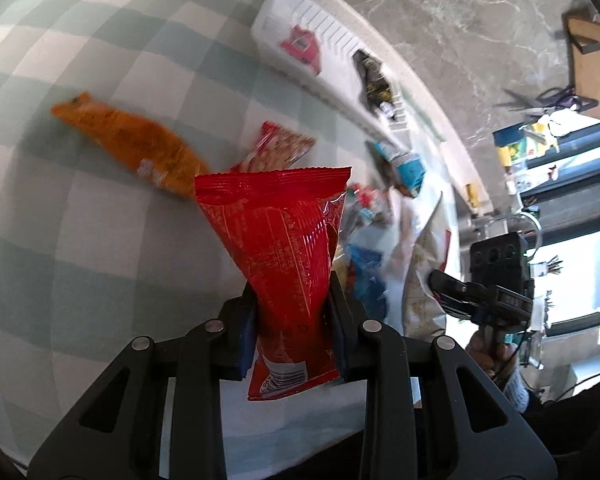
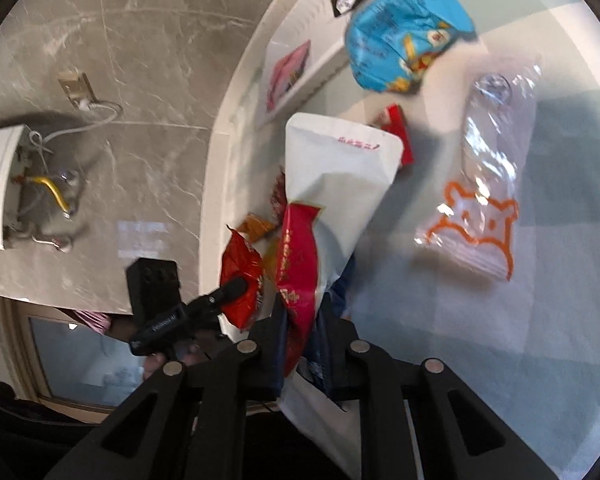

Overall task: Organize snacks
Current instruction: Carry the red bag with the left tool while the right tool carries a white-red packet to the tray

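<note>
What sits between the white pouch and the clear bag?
Only bare checked cloth lies between the white pouch and the clear bag, in the right wrist view.

The orange packet [image 1: 130, 144] was smeared by motion blur, its print unreadable. The red bag [image 1: 284, 264] hid part of the pink packet [image 1: 278, 148] behind it, and its small print was too fine to read. The white pouch [image 2: 340, 184] covered most of a red box [image 2: 398, 132], and its lower end ran off the right wrist view's bottom edge. The tray [image 2: 324, 52] was cut off at the top edge.

checked tablecloth [image 1: 100, 32], grey marble floor [image 2: 140, 20], scissors [image 1: 540, 104], window [image 1: 580, 276]
</note>
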The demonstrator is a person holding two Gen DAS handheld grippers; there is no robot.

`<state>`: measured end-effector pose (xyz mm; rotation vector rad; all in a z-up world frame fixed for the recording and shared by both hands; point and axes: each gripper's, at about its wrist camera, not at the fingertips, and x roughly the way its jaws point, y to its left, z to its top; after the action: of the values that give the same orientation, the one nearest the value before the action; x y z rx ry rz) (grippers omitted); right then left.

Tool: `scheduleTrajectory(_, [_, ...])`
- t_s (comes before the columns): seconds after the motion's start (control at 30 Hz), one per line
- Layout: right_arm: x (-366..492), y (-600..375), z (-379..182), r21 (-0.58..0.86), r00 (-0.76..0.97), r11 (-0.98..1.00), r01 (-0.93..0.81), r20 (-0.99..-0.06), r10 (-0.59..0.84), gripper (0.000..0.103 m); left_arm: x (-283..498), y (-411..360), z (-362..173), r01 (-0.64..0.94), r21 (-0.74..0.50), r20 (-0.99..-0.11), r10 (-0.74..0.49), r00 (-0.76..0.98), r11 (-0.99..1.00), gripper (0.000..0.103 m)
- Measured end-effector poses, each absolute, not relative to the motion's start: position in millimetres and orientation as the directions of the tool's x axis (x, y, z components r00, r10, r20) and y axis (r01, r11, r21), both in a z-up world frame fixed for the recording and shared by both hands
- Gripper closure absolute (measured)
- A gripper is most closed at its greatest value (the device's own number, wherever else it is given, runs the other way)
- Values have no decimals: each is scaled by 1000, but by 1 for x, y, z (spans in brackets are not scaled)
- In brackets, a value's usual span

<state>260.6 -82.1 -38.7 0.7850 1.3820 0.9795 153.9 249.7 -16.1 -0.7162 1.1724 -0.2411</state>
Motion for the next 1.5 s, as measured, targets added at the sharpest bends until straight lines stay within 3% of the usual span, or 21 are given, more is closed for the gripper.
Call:
scheduleTrajectory(0.47, [333,-53,2,906,28,374,-199,-376,926,88,252,264,39,-36,-619,-706,-536,463,784,76])
scheduleTrajectory(0.93, [429,-19,1,884,54,416,-212,-415,908,88,394,287,24,17,-539,-756,-492,433,842,76])
scheduleTrajectory(1.37, [485,9,-31,834,55,523,-176,-522,851,87,466,289,-9,31,-440,-818,-415,397,897,73])
scheduleTrajectory(1.5, [489,15,-34,789,68,589,-177,-587,807,81,473,287,-9,32,-359,-844,-340,415,933,68])
